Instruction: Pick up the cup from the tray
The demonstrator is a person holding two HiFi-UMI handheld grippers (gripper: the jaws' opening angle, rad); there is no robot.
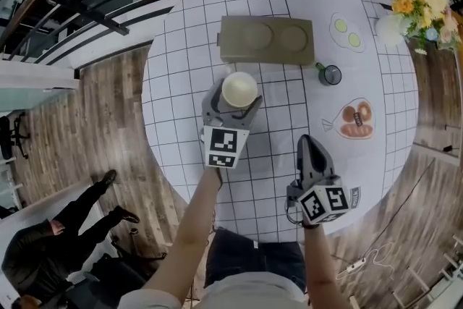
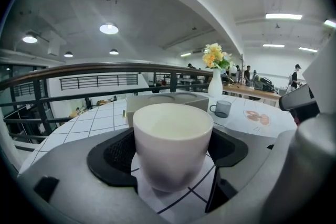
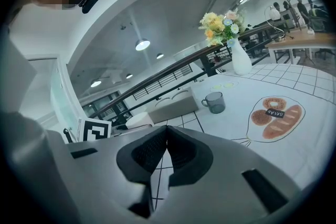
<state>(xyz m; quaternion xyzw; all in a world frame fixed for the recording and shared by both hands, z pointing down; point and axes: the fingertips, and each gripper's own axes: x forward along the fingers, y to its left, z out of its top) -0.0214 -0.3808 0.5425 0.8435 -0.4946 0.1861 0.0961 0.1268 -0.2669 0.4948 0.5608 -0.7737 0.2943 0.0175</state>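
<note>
Left tongs point(image 2: 172, 152) clamp cup point(image 2: 170, 134); tray point(image 2: 140, 100) partly hidden behind

Cream cup point(image 2: 170, 144), black-gridded white table point(image 1: 187, 47)

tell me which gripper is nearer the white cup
Left. The left gripper is closed on the white cup, which sits between its jaws. The right gripper, shut and empty, is off to the cup's right, nearer the person.

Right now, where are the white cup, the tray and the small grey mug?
white cup point(image 2: 172, 144): left gripper view, front of its outer wall.
tray point(image 1: 268, 58): head view, its near edge.
grey mug point(image 3: 215, 103): right gripper view, its side wall.
</note>
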